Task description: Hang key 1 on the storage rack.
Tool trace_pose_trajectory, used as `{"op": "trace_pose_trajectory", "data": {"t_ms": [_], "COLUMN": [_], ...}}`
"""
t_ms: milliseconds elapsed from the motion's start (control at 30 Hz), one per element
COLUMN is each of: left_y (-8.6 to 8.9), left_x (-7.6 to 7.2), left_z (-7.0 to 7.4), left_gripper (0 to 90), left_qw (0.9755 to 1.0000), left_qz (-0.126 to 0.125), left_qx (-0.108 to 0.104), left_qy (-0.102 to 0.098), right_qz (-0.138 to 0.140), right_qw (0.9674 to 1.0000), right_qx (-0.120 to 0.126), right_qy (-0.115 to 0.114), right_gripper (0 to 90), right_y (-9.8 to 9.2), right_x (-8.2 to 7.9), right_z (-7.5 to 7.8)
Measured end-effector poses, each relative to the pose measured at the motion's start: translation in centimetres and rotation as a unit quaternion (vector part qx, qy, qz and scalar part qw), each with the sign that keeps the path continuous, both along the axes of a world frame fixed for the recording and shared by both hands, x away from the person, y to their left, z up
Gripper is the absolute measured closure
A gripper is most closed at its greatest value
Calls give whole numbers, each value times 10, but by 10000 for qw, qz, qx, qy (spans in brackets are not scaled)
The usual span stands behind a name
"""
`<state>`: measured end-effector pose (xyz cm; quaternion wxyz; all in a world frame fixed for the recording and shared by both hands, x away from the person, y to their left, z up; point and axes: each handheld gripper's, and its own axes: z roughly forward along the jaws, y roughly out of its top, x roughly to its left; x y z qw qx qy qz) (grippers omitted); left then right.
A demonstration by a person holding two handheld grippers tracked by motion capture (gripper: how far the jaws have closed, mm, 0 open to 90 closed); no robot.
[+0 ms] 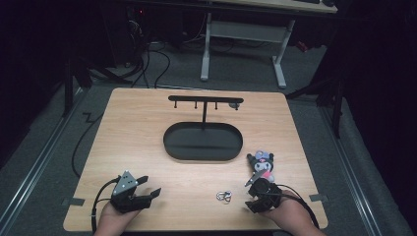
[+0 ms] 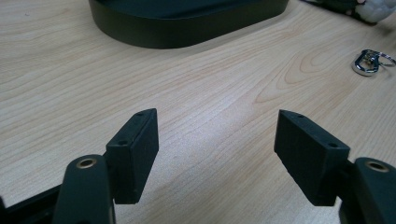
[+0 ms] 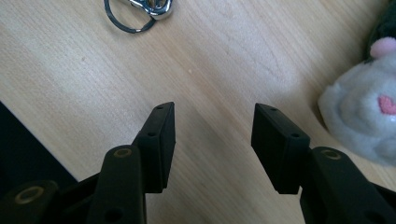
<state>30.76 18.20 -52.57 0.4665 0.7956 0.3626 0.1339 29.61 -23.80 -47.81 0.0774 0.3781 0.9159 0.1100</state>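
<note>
A light wooden counter (image 1: 137, 132) seen from above, with a person's two hands at its near edge, each holding a black two-jaw tool.

The left tool (image 1: 147, 187) rests low over the counter with its jaws spread wide and nothing between them. In the left gripper view the left tool (image 2: 215, 149) has bare wood grain between its two black pads. Ahead of it lies a black oval tray (image 2: 187, 23), and ahead to its right a small silver key ring with a clip (image 2: 371, 61) lies flat on the wood.

The right tool (image 1: 252, 186) is also open and empty — in the right gripper view the right tool (image 3: 212, 140) shows its jaws parted over bare wood. The key ring (image 3: 140, 11) lies ahead of it to its left, well apart from the jaws. A small plush toy (image 3: 364, 112), grey-white with pink marks, lies just beside its right jaw, not touching.

From above, the oval tray (image 1: 202, 141) carries a thin upright post with a hook bar (image 1: 205, 100) across the top. The plush toy (image 1: 262, 165) lies just beyond the right tool, and the key ring (image 1: 224, 196) sits between the two tools, nearer the right one.
</note>
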Motion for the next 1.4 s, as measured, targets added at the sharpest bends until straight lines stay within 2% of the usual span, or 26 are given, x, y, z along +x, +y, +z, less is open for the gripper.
{"op": "trace_pose_trajectory", "data": {"t_ms": [167,267,467,600,767,933,1067,1133,1167,1200,1267,1333,1400], "left_y": [0,-1,-2,-2,-2,-2,-1,-1,-1,-1,-1,-2,-2], "left_x": [0,0,0,0,0,0,-1,0,0,-1,-1,-1,-1], "left_z": [-1,-1,-2,-2,-2,-2,-2,-2,-2,-3,-3,-3,-3], "left_gripper": [314,314,314,314,314,314,314,314,315,315,314,314,315], "left_qw": [10000,10000,10000,10000,10000,9999,9999,9999,9999,9999,9999,9999,9999], "left_qz": [-6,-30,-53,-62,-63,-91,-90,-105,-110,-115,-136,-130,-134], "left_qx": [-5,6,37,43,50,89,78,86,88,88,101,91,105], "left_qy": [24,36,35,36,37,24,23,17,19,26,28,28,26], "right_qz": [-153,-301,-549,-878,-1342,-1545,-1765,-1858,-1966,-2004,-2102,-2214,-2234], "right_qw": [9998,9993,9983,9959,9908,9879,9840,9821,9798,9789,9768,9737,9731], "right_qx": [151,206,196,230,199,122,87,108,145,170,218,335,365], "right_qy": [47,63,-51,-17,-24,81,216,273,326,352,348,419,432], "right_gripper": [472,439,391,342,240,235,231,231,231,231,231,234,247], "right_y": [-3,-9,-22,-30,-38,-38,-40,-42,-43,-44,-45,-45,-45], "right_x": [0,3,14,23,35,47,57,60,62,63,66,68,70], "right_z": [12,24,45,49,43,32,19,14,10,8,4,2,-1]}}
